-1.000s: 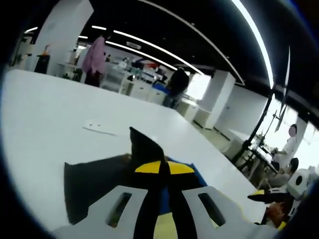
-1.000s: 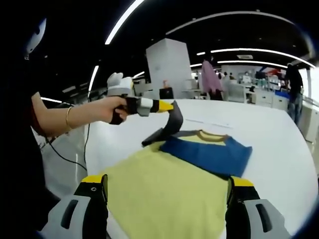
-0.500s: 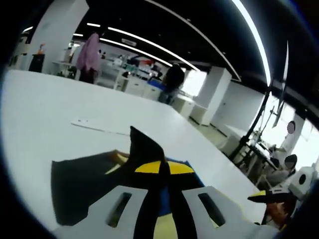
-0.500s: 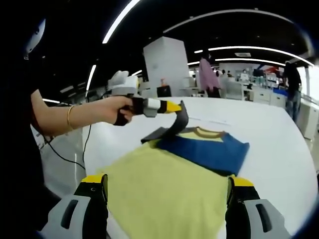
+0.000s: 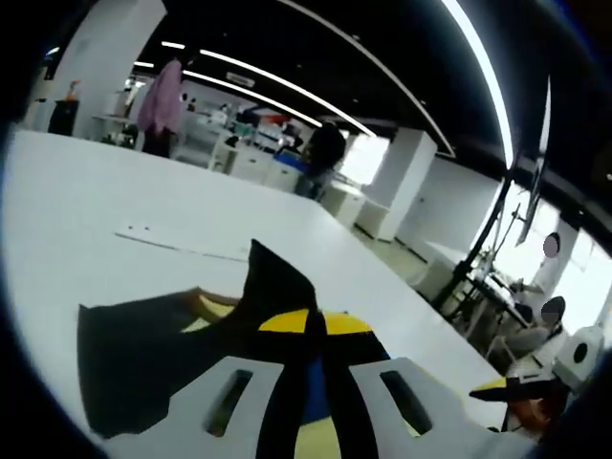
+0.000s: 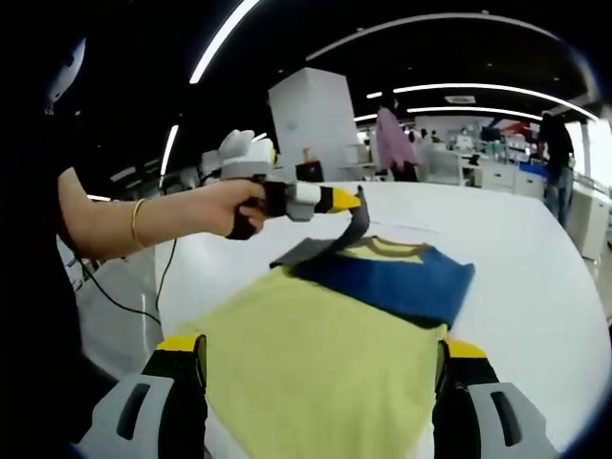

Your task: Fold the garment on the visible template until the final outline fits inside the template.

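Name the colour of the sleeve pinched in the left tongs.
Dark grey sleeve, clearest in the right gripper view.

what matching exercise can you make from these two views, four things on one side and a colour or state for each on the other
Things:
1. left tool
2. right tool
3. dark sleeve
4. yellow body panel

States:
A. lying flat on the white table
B. open, holding nothing
C. lifted off the table at one end
D. shut on cloth

Pairs: 1-D, 2-B, 3-C, 4-A
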